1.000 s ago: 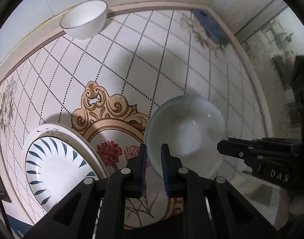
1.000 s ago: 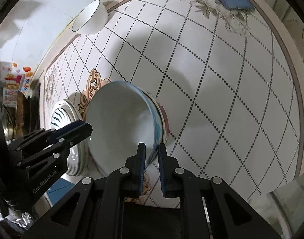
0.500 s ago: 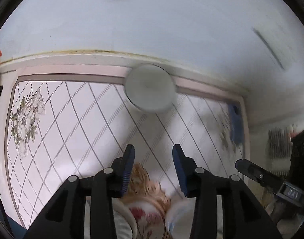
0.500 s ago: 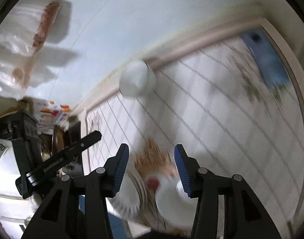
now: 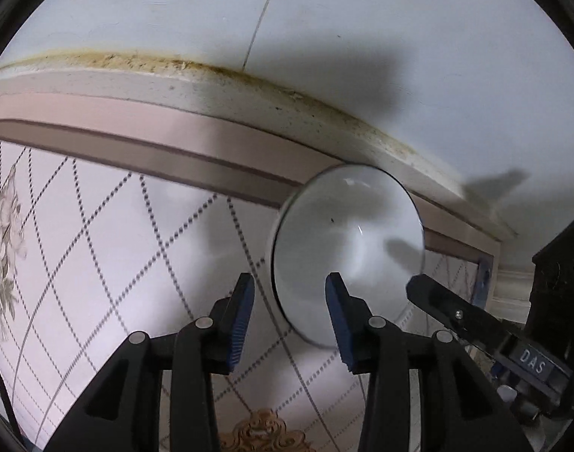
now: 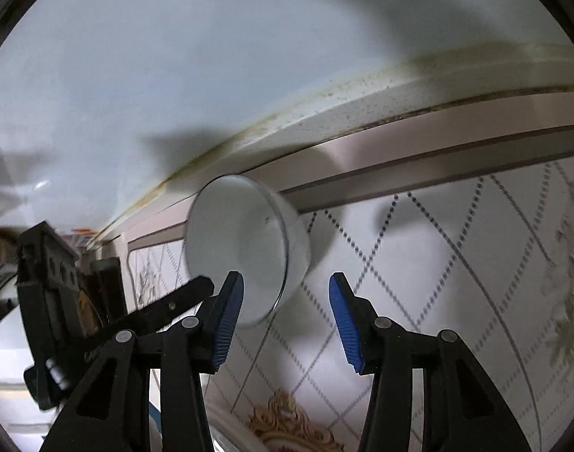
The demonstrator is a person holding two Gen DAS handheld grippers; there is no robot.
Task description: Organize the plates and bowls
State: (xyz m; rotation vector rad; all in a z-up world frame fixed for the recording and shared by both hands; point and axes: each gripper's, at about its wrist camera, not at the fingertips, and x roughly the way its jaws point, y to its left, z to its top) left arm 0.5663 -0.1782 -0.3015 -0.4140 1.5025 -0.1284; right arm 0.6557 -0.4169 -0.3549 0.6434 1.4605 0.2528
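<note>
Left wrist view, left to right. A faded floral print point(image 5: 0, 233) occupies the left edge of the patterned tablecloth point(image 5: 98, 248), which carries a dotted diamond grid and a brown-and-pink border band. The left gripper point(image 5: 290, 314) sits at lower centre with its blue-padded fingers point(image 5: 241, 320) spread apart, holding nothing. The white bowl point(image 5: 347, 252) lies right of centre, close to the stained back edge of the counter point(image 5: 249, 94); its near rim falls between the two fingertips in the picture, and contact cannot be confirmed. The right gripper point(image 5: 475, 316) enters at lower right, marked "DAS".

Right wrist view, left to right. The left gripper point(image 6: 166, 309) reaches in from the lower left. The white bowl point(image 6: 245, 248) is left of centre, beside the tablecloth point(image 6: 437, 263) border and the white wall point(image 6: 174, 56). The right gripper point(image 6: 287, 314) is at lower centre, fingers point(image 6: 343, 320) spread wide and empty; its left finger overlaps the bowl's lower rim in the picture. A gold scroll motif point(image 6: 287, 422) shows at bottom centre.
</note>
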